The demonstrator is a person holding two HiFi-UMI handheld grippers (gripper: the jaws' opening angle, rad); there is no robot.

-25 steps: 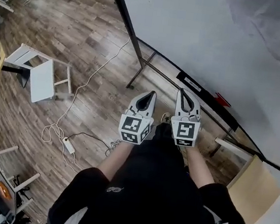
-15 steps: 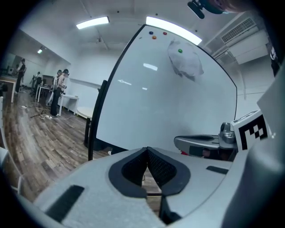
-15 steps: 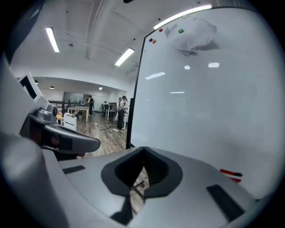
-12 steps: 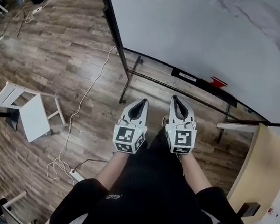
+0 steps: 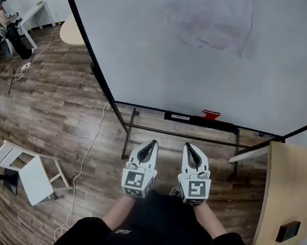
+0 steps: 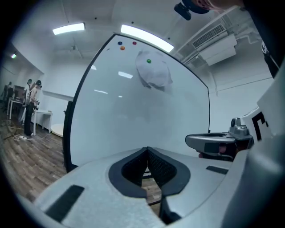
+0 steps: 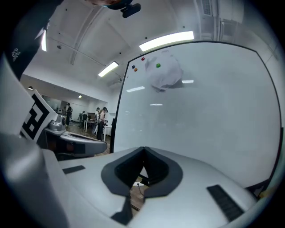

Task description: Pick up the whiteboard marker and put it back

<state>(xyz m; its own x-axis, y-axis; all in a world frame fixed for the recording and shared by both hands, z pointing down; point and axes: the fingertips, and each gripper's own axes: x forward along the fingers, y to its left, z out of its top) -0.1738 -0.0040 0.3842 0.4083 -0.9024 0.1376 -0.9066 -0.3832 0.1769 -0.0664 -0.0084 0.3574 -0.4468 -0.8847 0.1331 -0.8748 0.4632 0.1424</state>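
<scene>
Head view: the person stands facing a large whiteboard [image 5: 208,48] on a black-framed stand over a wood-plank floor [image 5: 48,111]. On the ledge at its lower edge lies a black oblong item [image 5: 185,117] with a pale label, and a small red item [image 5: 210,115] sits just right of it; both are too small to tell which is the whiteboard marker. The left gripper [image 5: 154,143] and right gripper [image 5: 187,145] are held side by side, apart from each other and short of that ledge, tips toward the board. A white stool [image 5: 30,167] lies tipped on the floor at left, a white cable [image 5: 89,150] trails nearby, and a wooden bench [image 5: 288,187] stands at right.

Left gripper view: the left gripper [image 6: 147,149] has its jaws pressed together at the tips with nothing between them. The whiteboard [image 6: 133,107] fills the background, with small coloured magnets [image 6: 127,43] near its top. The right gripper [image 6: 213,140] shows at the right.

Right gripper view: the right gripper [image 7: 143,149] likewise has its jaws closed and empty. The whiteboard [image 7: 200,102] is ahead, and the left gripper [image 7: 67,138] is at the left.
</scene>
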